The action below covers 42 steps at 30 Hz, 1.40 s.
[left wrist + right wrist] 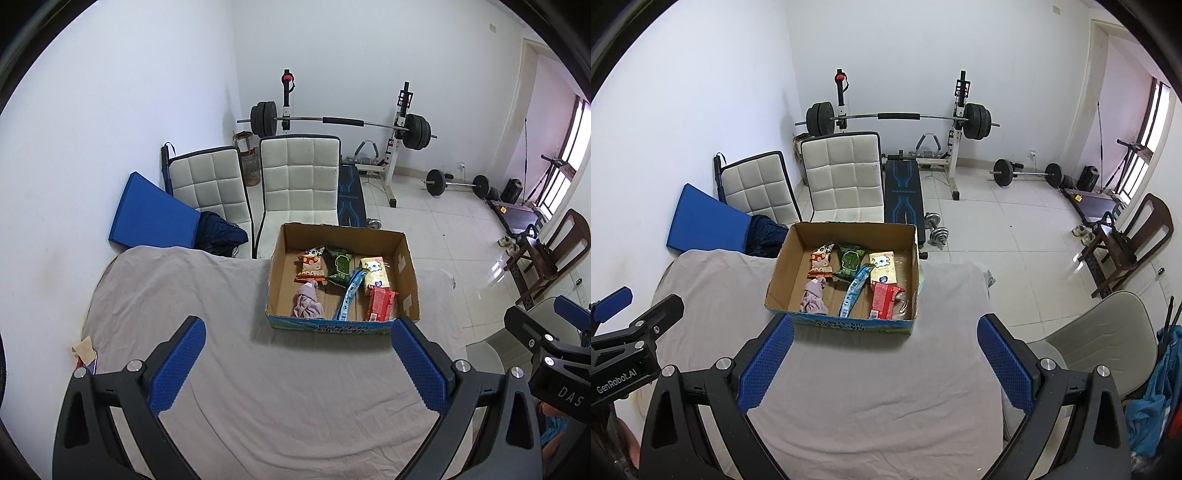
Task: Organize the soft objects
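From the left wrist view: left gripper (297, 363) raised over the grey cloth-covered table (207, 295), fingers spread wide, nothing between them. Cardboard box (408, 280) at about one o'clock beyond the fingertips, resting on the cloth near the table's far edge. Inside the box: orange snack bag (311, 266) at the far left, green packet (340, 266) just beside it, yellow pack (376, 273) toward the right wall, red pack (381, 303) directly in front of that, blue wrapper (349, 295) lying slantwise between, and crumpled pink cloth (308, 305) at the near left. Small tan scrap (85, 349) at nine o'clock on the table's left edge, well apart from the box; too small to tell what sort of thing. Right gripper (554, 332) at three o'clock, seen side-on.

From the right wrist view: right gripper (884, 363) likewise held above the table (886, 387), fingers wide apart and empty. Same box (785, 269) at about eleven o'clock, contents all settled on its floor, none overhanging the rim. Left gripper (628, 325) at nine o'clock. No loose soft item on the open cloth between grippers and box.

Judging by both views: gathering apparently finished or very nearly so, every visible soft item already boxed; only the scrap at the left edge possibly outstanding, if part of the job at all.
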Each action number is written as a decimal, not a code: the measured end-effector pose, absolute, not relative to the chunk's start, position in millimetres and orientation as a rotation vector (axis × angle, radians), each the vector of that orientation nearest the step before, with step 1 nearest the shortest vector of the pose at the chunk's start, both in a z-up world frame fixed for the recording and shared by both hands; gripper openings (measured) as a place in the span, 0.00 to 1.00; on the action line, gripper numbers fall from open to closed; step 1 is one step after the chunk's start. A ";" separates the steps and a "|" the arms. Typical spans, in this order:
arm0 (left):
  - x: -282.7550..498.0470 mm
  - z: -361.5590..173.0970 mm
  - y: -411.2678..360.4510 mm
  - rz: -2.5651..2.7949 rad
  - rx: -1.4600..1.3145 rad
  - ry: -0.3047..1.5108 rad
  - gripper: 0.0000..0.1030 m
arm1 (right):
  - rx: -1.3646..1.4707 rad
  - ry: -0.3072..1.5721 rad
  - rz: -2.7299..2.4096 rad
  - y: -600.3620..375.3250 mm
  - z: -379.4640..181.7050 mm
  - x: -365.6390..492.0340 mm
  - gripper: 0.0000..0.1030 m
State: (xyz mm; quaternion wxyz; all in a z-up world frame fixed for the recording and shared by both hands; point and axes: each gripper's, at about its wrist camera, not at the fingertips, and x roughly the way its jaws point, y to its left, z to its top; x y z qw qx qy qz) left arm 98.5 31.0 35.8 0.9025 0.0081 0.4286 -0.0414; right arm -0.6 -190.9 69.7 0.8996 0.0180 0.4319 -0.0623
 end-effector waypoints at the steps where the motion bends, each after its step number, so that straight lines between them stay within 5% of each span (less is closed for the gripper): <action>1: 97.6 35.8 30.9 -0.085 0.017 0.886 1.00 | 0.039 0.895 -0.128 -190.9 70.3 -1.6 0.98; 42: 103.6 34.4 28.1 -0.085 0.026 0.883 1.00 | 0.039 0.881 -0.130 -191.8 71.4 3.9 0.98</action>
